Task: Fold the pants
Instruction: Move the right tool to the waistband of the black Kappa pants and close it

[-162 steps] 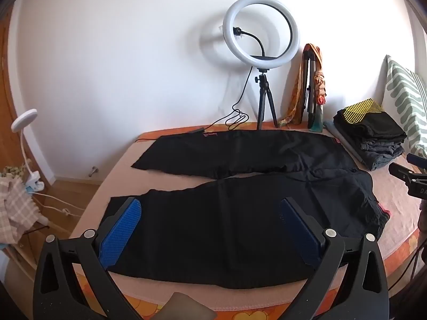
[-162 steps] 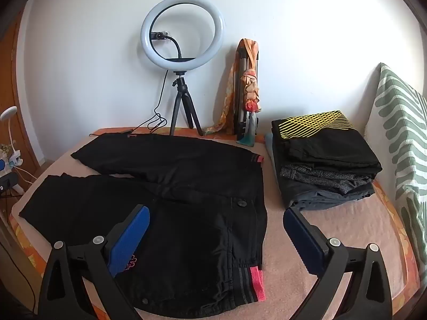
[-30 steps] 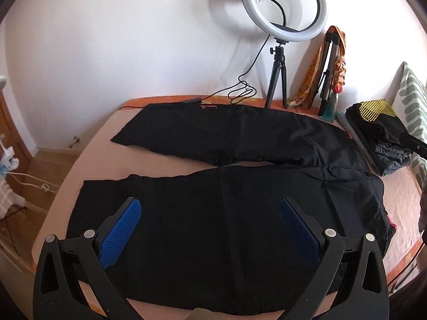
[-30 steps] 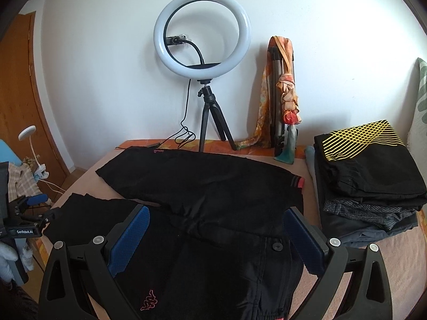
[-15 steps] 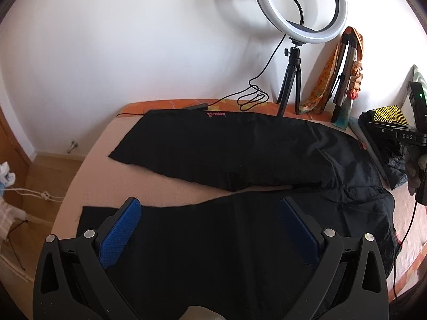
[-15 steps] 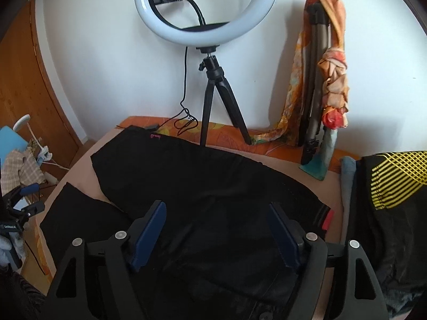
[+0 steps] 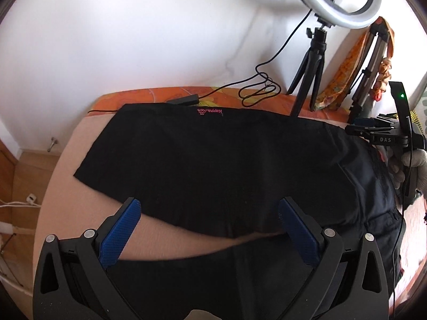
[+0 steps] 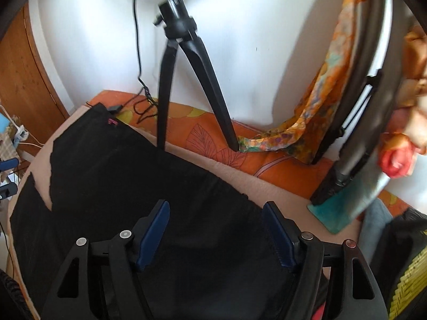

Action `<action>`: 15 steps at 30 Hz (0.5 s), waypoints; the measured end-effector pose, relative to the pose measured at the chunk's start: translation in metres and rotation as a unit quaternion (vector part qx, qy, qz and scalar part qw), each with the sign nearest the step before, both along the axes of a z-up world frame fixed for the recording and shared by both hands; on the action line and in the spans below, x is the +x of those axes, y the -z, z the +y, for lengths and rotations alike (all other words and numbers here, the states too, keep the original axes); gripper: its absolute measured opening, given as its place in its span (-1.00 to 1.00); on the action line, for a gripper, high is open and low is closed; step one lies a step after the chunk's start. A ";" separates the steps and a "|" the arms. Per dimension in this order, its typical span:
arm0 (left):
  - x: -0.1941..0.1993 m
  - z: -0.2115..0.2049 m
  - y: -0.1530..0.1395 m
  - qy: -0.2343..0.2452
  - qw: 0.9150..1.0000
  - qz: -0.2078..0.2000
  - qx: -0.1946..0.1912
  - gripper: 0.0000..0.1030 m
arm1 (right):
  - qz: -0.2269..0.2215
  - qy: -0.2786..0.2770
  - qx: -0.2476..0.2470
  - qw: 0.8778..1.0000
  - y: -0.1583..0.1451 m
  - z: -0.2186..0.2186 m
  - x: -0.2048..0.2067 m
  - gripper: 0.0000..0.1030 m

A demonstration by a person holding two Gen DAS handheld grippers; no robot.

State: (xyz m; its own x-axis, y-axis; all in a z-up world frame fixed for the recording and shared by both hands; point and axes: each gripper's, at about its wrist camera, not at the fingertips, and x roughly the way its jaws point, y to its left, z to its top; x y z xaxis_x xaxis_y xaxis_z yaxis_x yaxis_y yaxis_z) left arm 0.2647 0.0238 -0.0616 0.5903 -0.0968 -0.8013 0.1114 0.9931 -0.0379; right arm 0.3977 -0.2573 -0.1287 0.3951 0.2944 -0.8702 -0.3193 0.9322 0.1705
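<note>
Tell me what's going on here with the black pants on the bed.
A person holds a gripper in each hand over black pants spread flat on the bed, both legs laid out, nothing folded yet. The left gripper hovers open above the gap between the legs. The right gripper hangs near the waist end, its jaws closing, no cloth pinched yet.

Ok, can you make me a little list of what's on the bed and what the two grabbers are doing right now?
pants: black pants spread flat on the bed, legs apart
left gripper: left gripper open, nothing held, over the gap between the legs
right gripper: right gripper closing above the pants, pads not pressing cloth
by the wall: ring light tripod, patterned scarf
folding: not started
</note>
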 end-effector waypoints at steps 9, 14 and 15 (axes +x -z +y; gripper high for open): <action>0.054 -0.012 0.037 0.007 0.999 0.033 -0.007 0.97 | 0.008 -0.078 -0.045 0.996 0.037 0.022 0.025 0.43; 0.068 -0.014 0.051 -0.002 0.999 0.041 -0.014 0.97 | 0.015 -0.102 -0.038 0.994 0.046 0.028 0.027 0.35; 0.069 -0.013 0.052 -0.005 0.999 0.043 -0.018 0.97 | 0.012 -0.102 -0.037 0.994 0.047 0.027 0.028 0.27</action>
